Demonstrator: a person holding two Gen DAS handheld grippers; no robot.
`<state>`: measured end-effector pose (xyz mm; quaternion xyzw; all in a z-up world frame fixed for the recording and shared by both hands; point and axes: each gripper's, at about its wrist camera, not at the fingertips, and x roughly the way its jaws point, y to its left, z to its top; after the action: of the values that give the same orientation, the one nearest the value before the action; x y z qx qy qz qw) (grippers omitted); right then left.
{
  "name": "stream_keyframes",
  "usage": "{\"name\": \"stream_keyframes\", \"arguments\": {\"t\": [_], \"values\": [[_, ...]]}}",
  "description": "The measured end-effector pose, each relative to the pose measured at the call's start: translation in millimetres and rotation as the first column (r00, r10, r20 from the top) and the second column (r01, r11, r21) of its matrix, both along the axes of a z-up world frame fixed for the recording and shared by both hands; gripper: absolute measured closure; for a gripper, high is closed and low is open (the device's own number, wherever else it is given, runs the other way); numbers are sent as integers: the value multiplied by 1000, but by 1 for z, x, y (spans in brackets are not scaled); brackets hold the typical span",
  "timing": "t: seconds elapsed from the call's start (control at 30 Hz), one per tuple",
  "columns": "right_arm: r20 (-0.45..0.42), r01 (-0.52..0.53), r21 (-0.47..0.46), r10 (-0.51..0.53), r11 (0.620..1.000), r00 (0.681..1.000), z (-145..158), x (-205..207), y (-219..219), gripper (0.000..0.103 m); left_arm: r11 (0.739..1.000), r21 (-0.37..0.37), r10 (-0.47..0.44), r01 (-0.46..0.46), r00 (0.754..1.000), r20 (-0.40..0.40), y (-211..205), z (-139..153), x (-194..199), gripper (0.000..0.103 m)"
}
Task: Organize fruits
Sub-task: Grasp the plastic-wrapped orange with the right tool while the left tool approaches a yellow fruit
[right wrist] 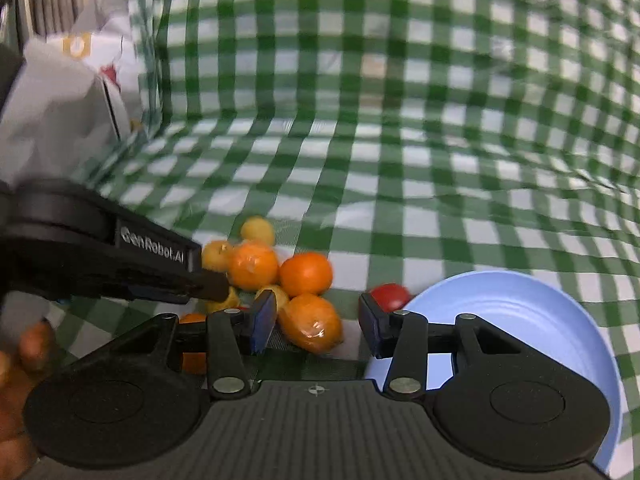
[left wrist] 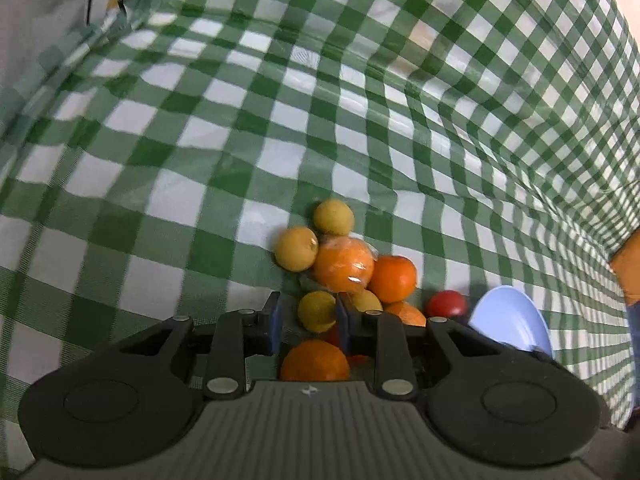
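Note:
A pile of small fruits lies on the green-checked cloth [left wrist: 280,140]: yellow ones [left wrist: 333,217], a plastic-wrapped orange [left wrist: 344,266] and a bare orange [left wrist: 392,279]. A red fruit [left wrist: 446,303] sits apart, beside a light blue bowl [right wrist: 520,312]. My left gripper [left wrist: 308,320] is shut on a small yellow fruit [left wrist: 317,311] at the pile's near side; from the right wrist view that gripper [right wrist: 212,286] comes in from the left. My right gripper [right wrist: 316,322] is shut on a wrapped orange [right wrist: 312,330] just left of the bowl.
White plastic bags [right wrist: 60,112] are heaped at the far left. A person's hand [right wrist: 24,360] shows at the lower left edge. The cloth rises in folds behind the pile. Another orange [left wrist: 315,360] lies under the left gripper.

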<state>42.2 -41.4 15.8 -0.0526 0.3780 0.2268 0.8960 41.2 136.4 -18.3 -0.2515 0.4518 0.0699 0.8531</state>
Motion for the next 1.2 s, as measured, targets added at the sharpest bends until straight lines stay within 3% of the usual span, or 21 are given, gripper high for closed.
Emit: {"name": "stream_keyframes", "arguments": {"t": [0.13,0.23,0.37,0.47,0.67,0.77,0.87,1.2], "values": [[-17,-14,-49,13,999,1000,-9,8,10,55,1000,11,-27,27,1000,-8,-6,-2,5,71],[-41,-11,-26,10,1000,999,-8,14,7,55,999,15,-34,34,999,-11,-8,-3,6,71],[-57,-37,-15,36,999,998,-10,14,7,64,998,9,-56,56,998,-6,-10,-3,11,80],[-54,-47,-25,45,999,998,-9,11,8,65,998,22,-57,58,998,-2,-10,-1,11,81],[-29,-17,20,18,1000,999,5,6,0,65,980,196,-29,19,998,47,-9,14,4,81],[-38,-13,-2,12,1000,999,4,4,0,65,968,247,-45,43,999,3,-12,9,7,80],[-77,-19,-41,16,999,997,-8,5,5,65,961,258,-89,95,995,-36,-18,2,10,77],[-72,-40,-44,36,998,997,-7,4,4,64,952,282,-110,119,993,-48,-22,-3,13,75]]}}
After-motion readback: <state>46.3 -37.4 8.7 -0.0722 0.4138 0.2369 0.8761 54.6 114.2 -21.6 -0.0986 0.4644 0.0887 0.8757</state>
